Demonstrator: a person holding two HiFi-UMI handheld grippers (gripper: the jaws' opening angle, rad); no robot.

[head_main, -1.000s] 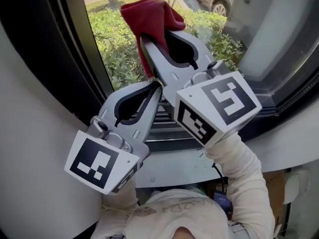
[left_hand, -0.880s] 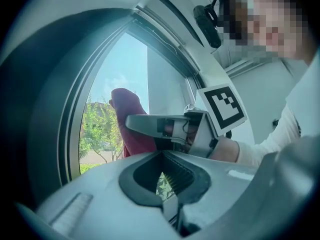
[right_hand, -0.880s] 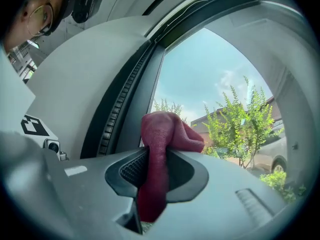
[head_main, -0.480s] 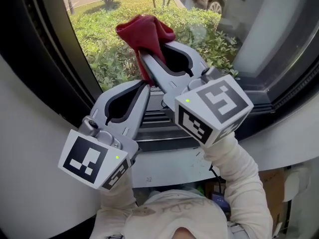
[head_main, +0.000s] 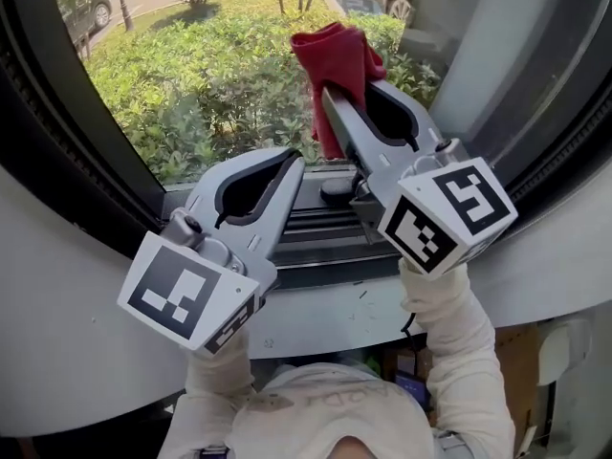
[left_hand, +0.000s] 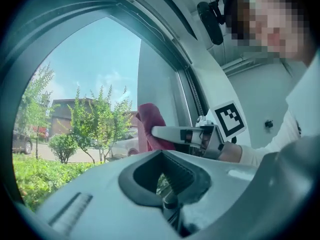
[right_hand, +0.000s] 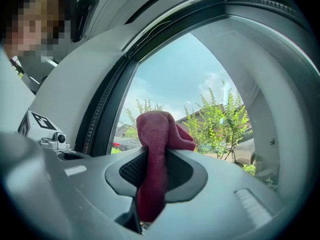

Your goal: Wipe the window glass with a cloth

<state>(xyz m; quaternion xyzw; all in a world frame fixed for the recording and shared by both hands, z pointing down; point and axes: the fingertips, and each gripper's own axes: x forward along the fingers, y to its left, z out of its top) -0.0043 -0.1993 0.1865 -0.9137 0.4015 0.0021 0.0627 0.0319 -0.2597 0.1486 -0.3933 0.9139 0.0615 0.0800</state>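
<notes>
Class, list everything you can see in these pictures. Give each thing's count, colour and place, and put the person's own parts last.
cloth: one, dark red, held up at the window, pinched in the right gripper.
window glass: one pane, clear, ahead of both grippers.
window frame: one, black, curving round the glass.
hedge: one, green, outside below the glass.
cars: two, one dark and one pale, beyond the hedge.
right gripper: one, grey with a black-and-white marker cube, jaws closed on the cloth.
left gripper: one, grey with the same kind of cube, jaws together and empty, lower left of the right one.
sleeves: two, white, bottom of the head view.
</notes>
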